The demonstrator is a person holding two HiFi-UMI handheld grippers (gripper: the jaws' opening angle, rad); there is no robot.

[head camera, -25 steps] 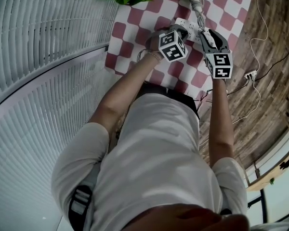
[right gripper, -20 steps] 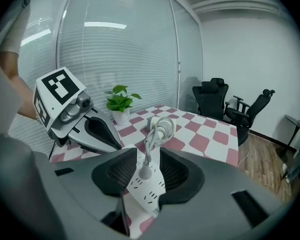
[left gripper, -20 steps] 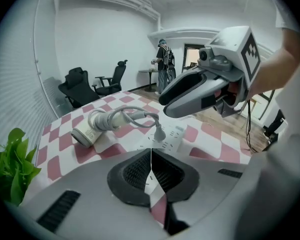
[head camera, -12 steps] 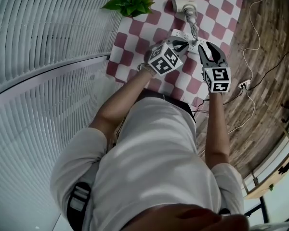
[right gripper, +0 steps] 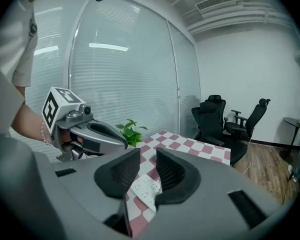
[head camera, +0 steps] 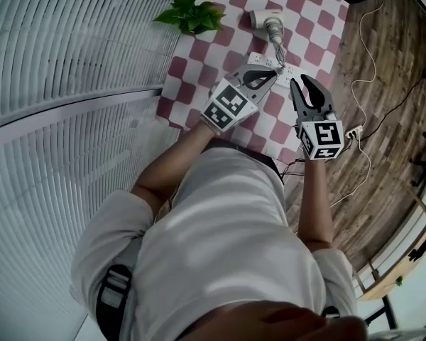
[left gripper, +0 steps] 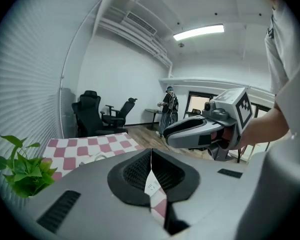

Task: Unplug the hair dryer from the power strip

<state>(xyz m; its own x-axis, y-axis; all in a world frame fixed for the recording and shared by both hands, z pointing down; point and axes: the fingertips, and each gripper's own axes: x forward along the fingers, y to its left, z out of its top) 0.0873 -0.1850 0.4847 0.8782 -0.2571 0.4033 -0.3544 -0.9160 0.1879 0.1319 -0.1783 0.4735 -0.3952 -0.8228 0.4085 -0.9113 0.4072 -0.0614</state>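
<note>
A white hair dryer point(head camera: 265, 20) lies on the red-and-white checked cloth point(head camera: 231, 6), its cord running to a white power strip point(head camera: 268, 62). Whether the plug is in the strip cannot be made out. My left gripper point(head camera: 271, 74) hangs above the strip with its jaws shut and nothing between them point(left gripper: 151, 152). My right gripper point(head camera: 303, 84) is beside it, raised off the table. Its jaws are closing with a gap still between them point(right gripper: 148, 155) and hold nothing. The power strip point(right gripper: 146, 188) shows far below through that gap.
A potted plant point(head camera: 192, 16) stands at the cloth's far left corner. A small socket block point(head camera: 353, 131) with thin cables lies on the wooden floor to the right. Slatted blinds point(head camera: 64, 62) line the left side. Office chairs point(right gripper: 217, 121) stand beyond the table.
Both grippers have risen from the power strip, which stays on the table. The right gripper's jaws have narrowed.
</note>
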